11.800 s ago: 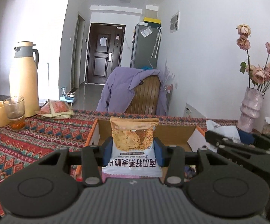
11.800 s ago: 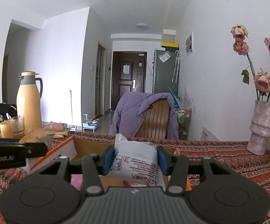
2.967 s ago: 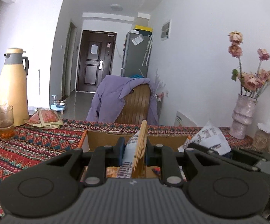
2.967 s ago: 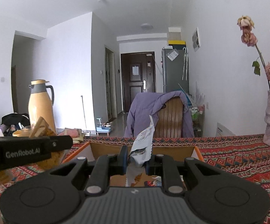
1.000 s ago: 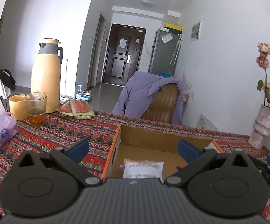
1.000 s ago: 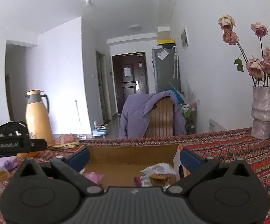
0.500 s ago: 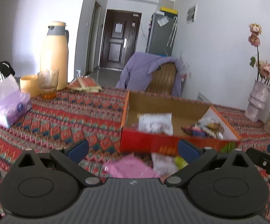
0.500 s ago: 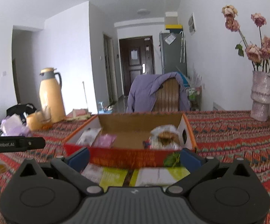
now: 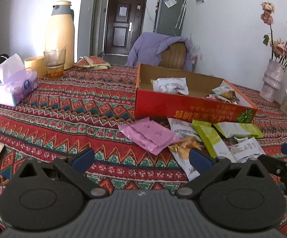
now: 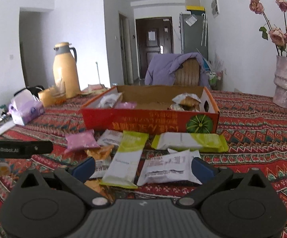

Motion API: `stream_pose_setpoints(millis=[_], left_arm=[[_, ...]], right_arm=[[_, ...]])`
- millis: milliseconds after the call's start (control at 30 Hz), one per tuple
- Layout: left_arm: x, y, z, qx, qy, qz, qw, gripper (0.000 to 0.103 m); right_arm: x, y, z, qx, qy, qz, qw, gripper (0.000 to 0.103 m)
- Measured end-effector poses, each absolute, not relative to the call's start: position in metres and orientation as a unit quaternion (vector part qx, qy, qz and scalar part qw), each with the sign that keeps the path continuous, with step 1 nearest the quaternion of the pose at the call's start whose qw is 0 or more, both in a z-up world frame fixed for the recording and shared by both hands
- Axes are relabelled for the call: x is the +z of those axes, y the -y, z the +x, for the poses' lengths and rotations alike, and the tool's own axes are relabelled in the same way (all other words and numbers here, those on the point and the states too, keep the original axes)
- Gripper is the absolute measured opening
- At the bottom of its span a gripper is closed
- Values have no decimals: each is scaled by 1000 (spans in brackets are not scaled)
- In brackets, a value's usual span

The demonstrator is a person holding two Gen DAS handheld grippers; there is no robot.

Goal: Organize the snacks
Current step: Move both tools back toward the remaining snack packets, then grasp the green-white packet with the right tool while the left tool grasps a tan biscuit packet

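An open cardboard box (image 9: pixel 193 107) with a red front wall stands on the counter (image 9: pixel 74 107), which is covered by a patterned cloth. Inside it, a white packet (image 9: pixel 170 85) leans at the left end, a small pink packet (image 10: pixel 125 105) lies beside that, and a heap of brown-and-white packets (image 10: pixel 186 102) sits at the right end. A glass (image 9: pixel 54 62) near the yellow flask (image 9: pixel 60 34) holds a little amber liquid at its bottom.

In front of the box, loose snacks lie on the cloth: a pink packet (image 9: pixel 148 134), an orange-and-white packet (image 9: pixel 185 151), two green-and-white bars (image 10: pixel 128 156) (image 10: pixel 190 141), and a white printed packet (image 10: pixel 168 167).

The left claw (image 9: pixel 142 159) is spread wide and holds nothing; the pink and orange packets lie just ahead of it. The right claw (image 10: pixel 143 167) is also spread wide and empty, with one green bar and the white printed packet lying between its fingers in the right wrist view.

Three seconds ago each claw pinched a packet above the box. A second ago both claws were already spread above the box, with those packets lying inside. Since then both have pulled back and lowered to the loose pile in front.
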State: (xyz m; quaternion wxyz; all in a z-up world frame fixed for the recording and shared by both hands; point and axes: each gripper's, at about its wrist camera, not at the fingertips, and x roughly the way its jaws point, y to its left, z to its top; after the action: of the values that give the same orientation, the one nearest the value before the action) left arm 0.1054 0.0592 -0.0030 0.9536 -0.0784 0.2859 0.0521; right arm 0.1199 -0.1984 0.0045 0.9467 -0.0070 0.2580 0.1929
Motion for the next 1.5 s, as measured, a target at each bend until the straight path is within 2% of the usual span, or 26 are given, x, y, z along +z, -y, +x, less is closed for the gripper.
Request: stream_pose_setpoints(millis=[167, 300, 367, 500, 600, 733, 800, 900, 1200, 1500], left_arm=[[-2, -59, 105, 49, -283, -77, 955, 103], [-3, -64, 107, 53, -286, -76, 954, 103], [-4, -67, 107, 54, -287, -79, 953, 103], [-6, -72, 107, 57, -289, -84, 952, 103], [-6, -76, 106, 58, -290, -87, 951, 103], [-7, -80, 106, 60, -291, -90, 951, 103], [-8, -81, 106, 61, -292, -91, 950, 103], [-9, -83, 106, 62, -292, -93, 950, 103], [-9, -80, 107, 61, -298, -88, 948, 103], [-11, -70, 114, 63, -311, -80, 945, 103]], right_arm=[[7, 190, 131, 194, -268, -1, 944, 99], [4, 179, 149, 197, -295, -2, 935, 84], [2, 172, 158, 199, -306, -3, 931, 81], [-1, 159, 176, 207, -324, -8, 923, 62], [-8, 149, 190, 205, -345, -7, 916, 55], [-17, 141, 205, 202, -364, -5, 909, 54], [-22, 138, 212, 198, -374, -5, 906, 47], [-30, 135, 219, 194, -389, -5, 901, 44], [-35, 131, 211, 198, -359, -34, 911, 36], [-11, 166, 189, 206, -275, 4, 939, 36]])
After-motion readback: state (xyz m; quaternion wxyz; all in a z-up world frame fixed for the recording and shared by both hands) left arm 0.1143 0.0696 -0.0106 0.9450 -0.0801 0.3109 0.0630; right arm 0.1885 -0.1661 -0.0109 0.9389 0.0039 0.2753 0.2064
